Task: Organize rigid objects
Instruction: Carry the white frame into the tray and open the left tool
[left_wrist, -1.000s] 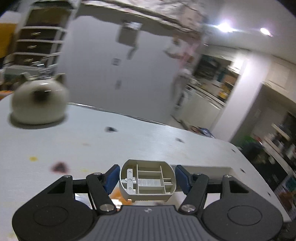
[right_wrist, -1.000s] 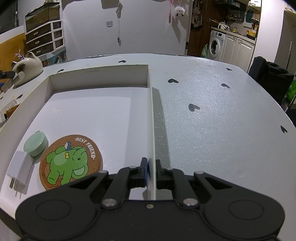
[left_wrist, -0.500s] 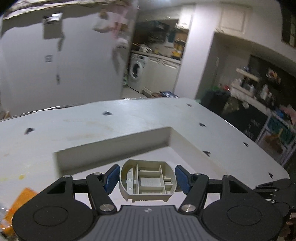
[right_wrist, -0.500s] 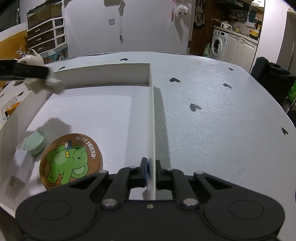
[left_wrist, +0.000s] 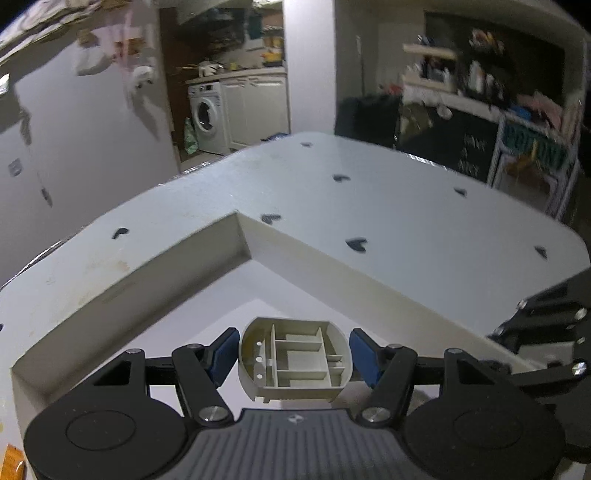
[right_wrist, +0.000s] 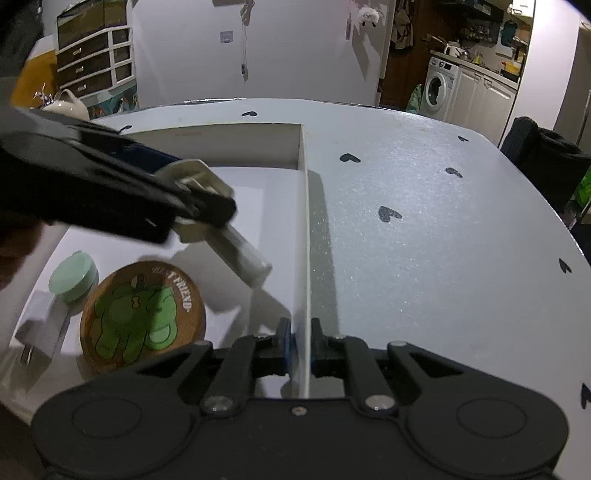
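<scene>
A white surface (right_wrist: 424, 240) with a fine grainy sheen and scattered black heart marks fills both views. On it stands a shallow white tray (right_wrist: 303, 221) with thin, straight walls meeting at square corners. Behind it are a pale wall, a chest of drawers (right_wrist: 94, 61) at the left and a washing machine (right_wrist: 439, 88) in a dim alcove at the right; the left wrist view also catches dark, cluttered shelves.

Inside the tray lie a round cork coaster (right_wrist: 142, 317) printed with a green cartoon animal, a mint-green round lid (right_wrist: 72, 278) touching its edge, and a white boxy plug (right_wrist: 38, 332) in the near left corner.

The left tongs (left_wrist: 293, 356) pinch a cream plastic piece (left_wrist: 293, 360) between their blue pads; its open end is oval and ribbed into small cells. From the right wrist view the piece (right_wrist: 225, 229) shows a long smooth body tilted down over the tray floor, above its own shadow, near the coaster. The right tongs (right_wrist: 298, 345) are pressed onto the tray's right wall, one pad on each side.

A second ago the left tongs, gripping the same piece, faced open surface and a cream teapot outside the tray; now they are over the tray, facing its far corner. The right tongs have kept their grip and place.
</scene>
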